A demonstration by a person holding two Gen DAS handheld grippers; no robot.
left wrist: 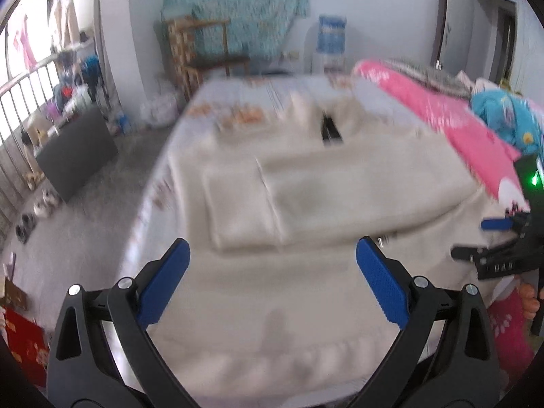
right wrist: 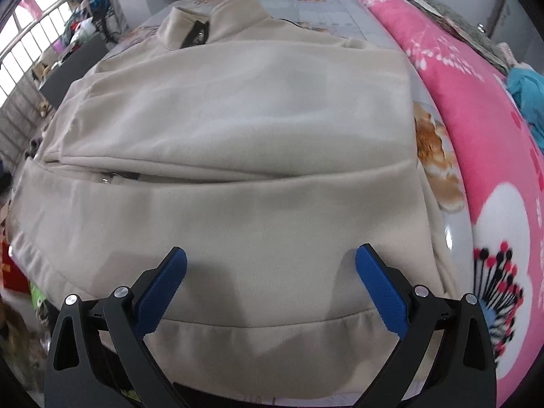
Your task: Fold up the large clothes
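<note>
A large cream jacket lies spread on the bed, collar and dark zipper at the far end, both sleeves folded across its chest. In the left wrist view the same jacket looks blurred, its hem nearest me. My left gripper hovers open above the hem with nothing between its blue pads. My right gripper is open too, low over the hem band near the jacket's right side. The right gripper also shows at the right edge of the left wrist view.
A pink flowered blanket runs along the bed's right side, with a blue garment on it. The floral bedsheet shows beside the jacket. Left of the bed are bare floor, a dark panel, shoes and a railing.
</note>
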